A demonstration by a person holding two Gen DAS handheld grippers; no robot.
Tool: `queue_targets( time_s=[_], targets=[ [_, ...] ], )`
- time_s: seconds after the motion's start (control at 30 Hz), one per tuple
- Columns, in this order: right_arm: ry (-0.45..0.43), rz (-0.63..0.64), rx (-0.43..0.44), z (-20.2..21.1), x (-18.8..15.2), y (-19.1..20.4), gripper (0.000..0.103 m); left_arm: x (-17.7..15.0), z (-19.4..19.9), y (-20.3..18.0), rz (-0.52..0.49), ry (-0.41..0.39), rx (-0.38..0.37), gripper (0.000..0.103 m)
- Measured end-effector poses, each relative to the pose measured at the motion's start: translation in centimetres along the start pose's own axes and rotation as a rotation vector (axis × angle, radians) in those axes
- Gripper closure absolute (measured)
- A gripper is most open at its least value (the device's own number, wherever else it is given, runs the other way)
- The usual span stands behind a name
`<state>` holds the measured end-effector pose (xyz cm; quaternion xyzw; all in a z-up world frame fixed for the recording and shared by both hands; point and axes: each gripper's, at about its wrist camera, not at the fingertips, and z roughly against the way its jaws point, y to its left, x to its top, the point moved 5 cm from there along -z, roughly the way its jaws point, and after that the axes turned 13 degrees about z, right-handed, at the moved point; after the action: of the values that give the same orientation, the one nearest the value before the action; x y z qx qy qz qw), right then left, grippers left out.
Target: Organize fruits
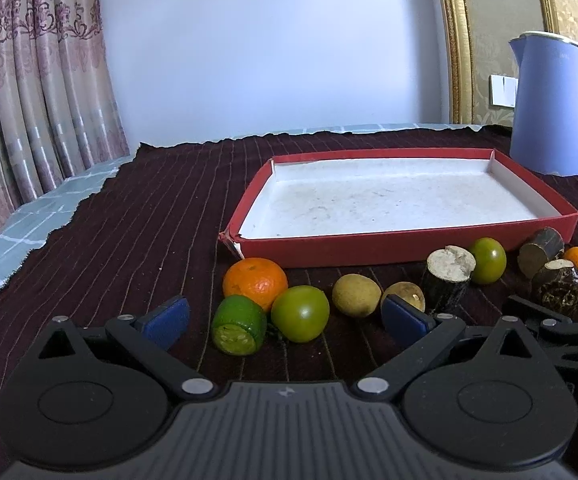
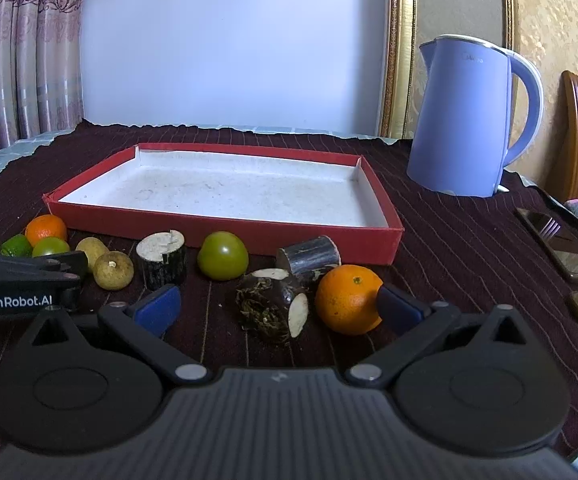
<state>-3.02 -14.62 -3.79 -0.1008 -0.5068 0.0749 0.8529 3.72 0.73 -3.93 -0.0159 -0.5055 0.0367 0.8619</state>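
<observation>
Both hand-held grippers, left (image 1: pixel 285 318) and right (image 2: pixel 279 308), hang with jaws apart, holding nothing. Just ahead on the table, fruits line up before the bare red tray (image 2: pixel 225 220). Sorting seems unstarted; next likely calls for closing the right one on the orange (image 2: pixel 347 298) by its right finger.

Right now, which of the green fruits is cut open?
The small lime at the left end of the row. Its flat cut face shows pulp; the two green round fruits are whole.

Soft, dim daylight, sharp focus, fisheye bending and dark corners at edges
</observation>
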Motion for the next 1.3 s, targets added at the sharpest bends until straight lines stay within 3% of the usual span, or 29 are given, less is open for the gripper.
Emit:
queue_targets(
  time_s=[1.3],
  targets=[
    [-0.014, -0.019, 0.01, 0.15, -0.06, -0.17, 0.0, -0.43, -0.19, -0.06, -0.005, 0.033, -0.018, 0.0]
  ],
)
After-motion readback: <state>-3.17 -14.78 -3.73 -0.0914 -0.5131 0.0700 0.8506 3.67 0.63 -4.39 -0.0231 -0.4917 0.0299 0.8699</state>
